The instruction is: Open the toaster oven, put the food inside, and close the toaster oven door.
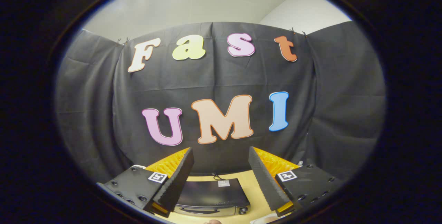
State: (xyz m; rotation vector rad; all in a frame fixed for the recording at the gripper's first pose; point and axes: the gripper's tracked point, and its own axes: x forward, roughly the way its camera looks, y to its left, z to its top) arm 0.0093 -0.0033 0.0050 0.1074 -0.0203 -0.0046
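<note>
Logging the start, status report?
Gripper open, held high, holding nothing. Toaster oven below between the fingers, on the table; door looks closed. Nothing in the way.

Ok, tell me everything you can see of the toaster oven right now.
The toaster oven is a dark, glossy box seen from above, sitting on the pale wooden table below and between the open claw's fingers, untouched. A small white label sits near its back edge, a cable behind it. Its front shows a silvery handle and one knob; the door looks closed.
</note>
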